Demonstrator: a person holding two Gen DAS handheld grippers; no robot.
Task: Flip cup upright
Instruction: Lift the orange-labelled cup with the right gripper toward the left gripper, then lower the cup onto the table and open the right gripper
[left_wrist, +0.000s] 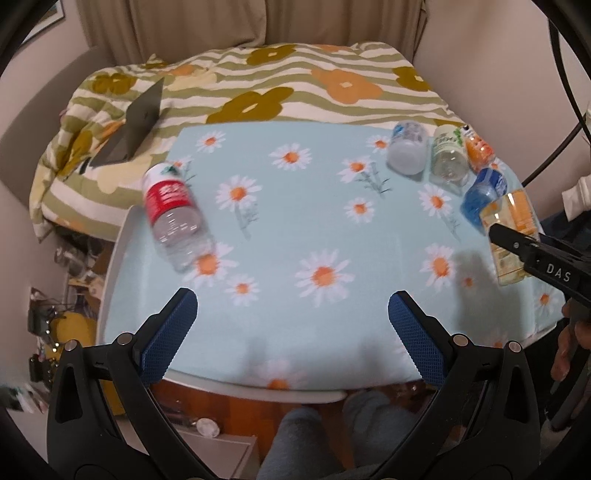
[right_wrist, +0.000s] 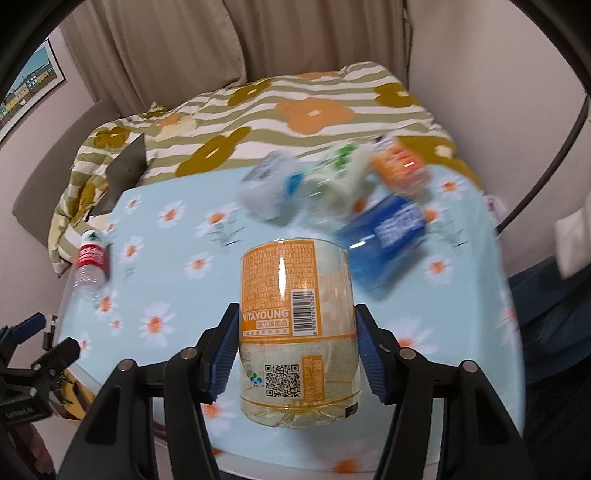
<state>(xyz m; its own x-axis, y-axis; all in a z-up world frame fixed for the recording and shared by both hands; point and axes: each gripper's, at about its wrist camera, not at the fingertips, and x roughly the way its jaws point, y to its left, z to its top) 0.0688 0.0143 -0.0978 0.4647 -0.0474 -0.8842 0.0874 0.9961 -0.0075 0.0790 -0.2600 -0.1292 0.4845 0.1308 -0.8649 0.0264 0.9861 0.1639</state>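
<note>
My right gripper (right_wrist: 295, 350) is shut on an orange-labelled VITAYOUNG bottle (right_wrist: 295, 314) and holds it base toward the camera, above the front right of the table; it also shows in the left wrist view (left_wrist: 511, 236). My left gripper (left_wrist: 291, 314) is open and empty over the table's front edge. A red-labelled clear bottle (left_wrist: 170, 210) lies on its side at the table's left; it also shows in the right wrist view (right_wrist: 90, 262).
A daisy-print cloth covers the table (left_wrist: 295, 229). Several bottles lie in a cluster at the far right: white-blue (left_wrist: 406, 147), green-white (left_wrist: 448, 155), orange (left_wrist: 478, 147), blue (left_wrist: 484, 195). A bed with a flowered quilt (left_wrist: 258, 88) and a grey laptop (left_wrist: 136, 122) lies behind.
</note>
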